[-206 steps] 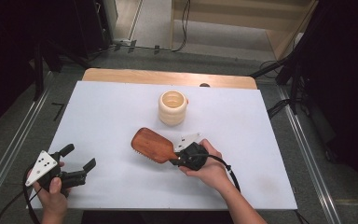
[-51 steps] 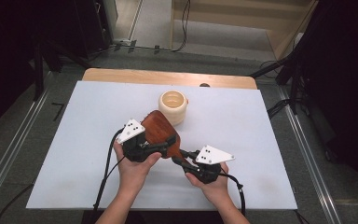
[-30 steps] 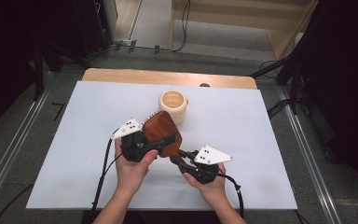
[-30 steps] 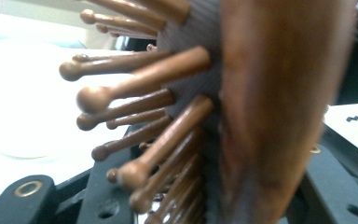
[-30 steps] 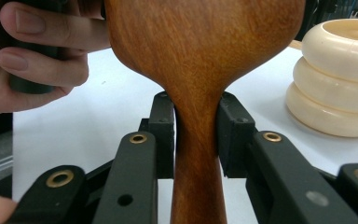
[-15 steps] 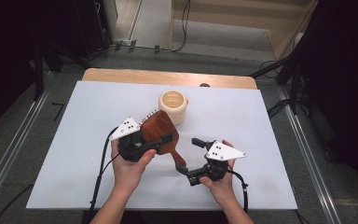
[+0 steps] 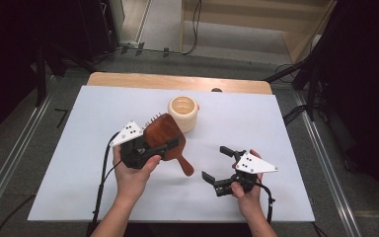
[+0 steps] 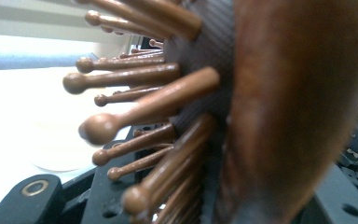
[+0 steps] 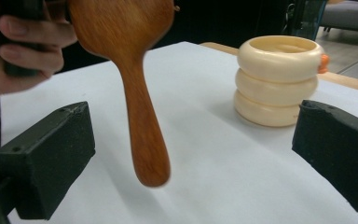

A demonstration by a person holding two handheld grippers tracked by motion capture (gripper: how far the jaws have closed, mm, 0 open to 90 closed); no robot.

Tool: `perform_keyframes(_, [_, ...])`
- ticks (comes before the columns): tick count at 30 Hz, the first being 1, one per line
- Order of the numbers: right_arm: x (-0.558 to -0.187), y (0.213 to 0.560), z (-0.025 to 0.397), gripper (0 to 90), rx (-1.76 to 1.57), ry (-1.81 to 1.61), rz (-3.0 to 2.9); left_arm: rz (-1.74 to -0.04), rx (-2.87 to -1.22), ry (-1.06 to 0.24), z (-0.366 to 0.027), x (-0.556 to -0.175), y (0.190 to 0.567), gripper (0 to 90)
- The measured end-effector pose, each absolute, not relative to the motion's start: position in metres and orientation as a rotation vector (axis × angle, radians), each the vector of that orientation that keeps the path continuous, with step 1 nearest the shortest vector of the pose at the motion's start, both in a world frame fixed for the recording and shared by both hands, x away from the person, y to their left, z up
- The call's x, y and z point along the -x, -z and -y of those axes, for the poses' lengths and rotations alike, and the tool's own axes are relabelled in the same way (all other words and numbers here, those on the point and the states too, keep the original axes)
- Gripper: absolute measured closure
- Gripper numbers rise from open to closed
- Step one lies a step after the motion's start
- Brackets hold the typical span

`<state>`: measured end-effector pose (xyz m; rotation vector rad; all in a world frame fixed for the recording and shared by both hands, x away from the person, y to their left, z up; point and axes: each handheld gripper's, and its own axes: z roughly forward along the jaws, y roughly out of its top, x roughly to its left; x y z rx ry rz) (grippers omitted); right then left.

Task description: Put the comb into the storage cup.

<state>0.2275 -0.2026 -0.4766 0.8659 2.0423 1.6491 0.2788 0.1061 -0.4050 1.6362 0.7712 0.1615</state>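
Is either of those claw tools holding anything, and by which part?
The left gripper holds the wooden hairbrush by its head, handle hanging free. The right gripper holds nothing, jaws open.

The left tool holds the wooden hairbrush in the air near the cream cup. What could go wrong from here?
1. The left tool grips the hairbrush only at its head; the handle hangs free, so it may pivot or slip.
2. The ribbed cup stands close behind the brush; a swing could knock it.
3. The right tool is open near the handle tip and could bump it.
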Motion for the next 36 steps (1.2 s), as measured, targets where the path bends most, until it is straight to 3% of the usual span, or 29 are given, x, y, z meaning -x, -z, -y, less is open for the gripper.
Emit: perform_keyframes(36, [-0.194,0.502,0.313,0.0,-1.040,-1.523,-1.933,-0.782,-1.612,-0.201,-0.122,-0.295,0.393,56.3])
